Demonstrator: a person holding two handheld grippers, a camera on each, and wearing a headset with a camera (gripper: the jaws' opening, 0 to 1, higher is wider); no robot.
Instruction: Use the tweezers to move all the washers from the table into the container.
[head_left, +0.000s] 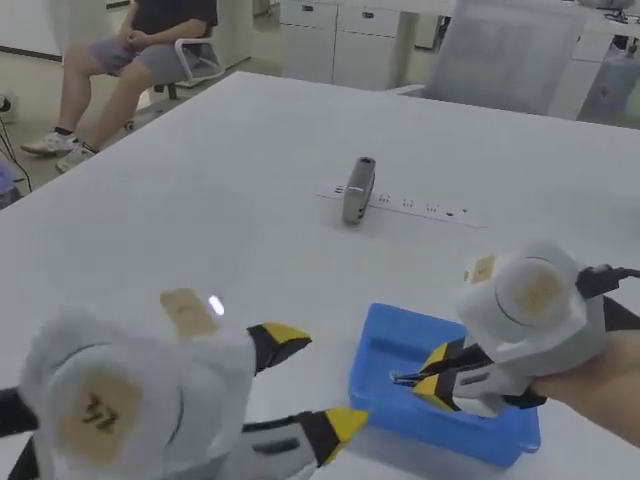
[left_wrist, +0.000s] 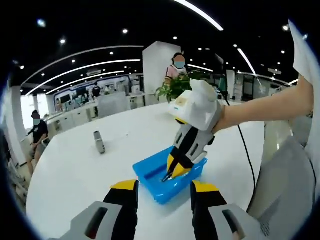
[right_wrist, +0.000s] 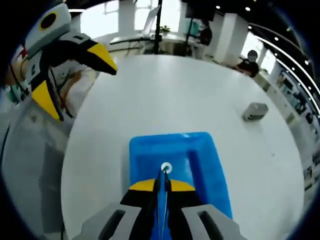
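Now right gripper (right_wrist: 162, 185) fingers (right_wrist: 143, 186) tight on tweezers (right_wrist: 162, 202) above container (right_wrist: 202, 150); left gripper (left_wrist: 165, 186) fingers (left_wrist: 125, 188) apart.

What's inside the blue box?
Inside the blue box is one small washer, at the tip of the tweezers in the right hand-held gripper. The gripper covers the near part of the box floor, so I can't see there.

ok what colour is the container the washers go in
Blue; the container shows best in the right gripper view.
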